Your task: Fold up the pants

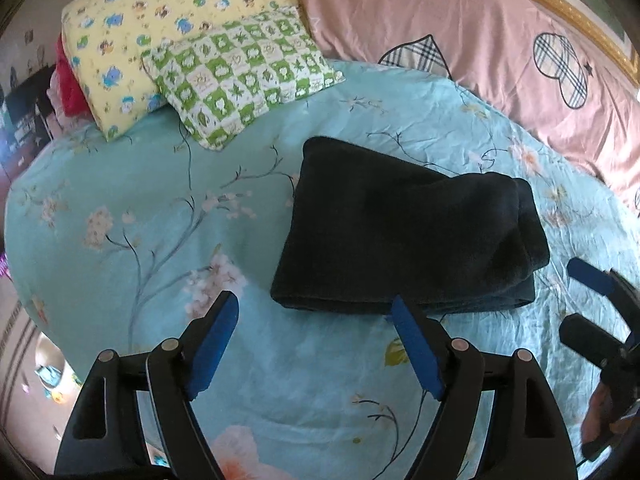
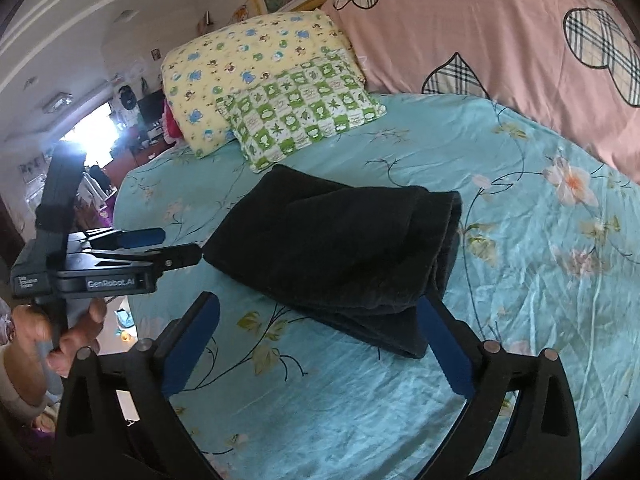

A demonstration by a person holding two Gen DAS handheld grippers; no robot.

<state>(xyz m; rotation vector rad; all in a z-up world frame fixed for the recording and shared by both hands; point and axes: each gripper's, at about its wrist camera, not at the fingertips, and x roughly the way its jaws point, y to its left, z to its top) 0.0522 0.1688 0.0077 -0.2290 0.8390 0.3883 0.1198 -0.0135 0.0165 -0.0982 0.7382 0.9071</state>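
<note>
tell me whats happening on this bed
A person with a handheld gripper in each hand is folding dark pants on a teal flowered sheet. The pants already lie folded into a compact stack. The left gripper and the right gripper are both open, hovering just short of the stack's near edge and holding nothing. Two patterned pillows sit behind it.

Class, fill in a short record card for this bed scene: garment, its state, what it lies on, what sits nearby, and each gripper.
garment: dark pants
state: folded into a compact stack
surface: turquoise floral bedsheet
nearby: green checked pillow leaning on yellow pillow; pink quilt behind
left gripper: open, empty, just short of the pants
right gripper: open, empty
</note>
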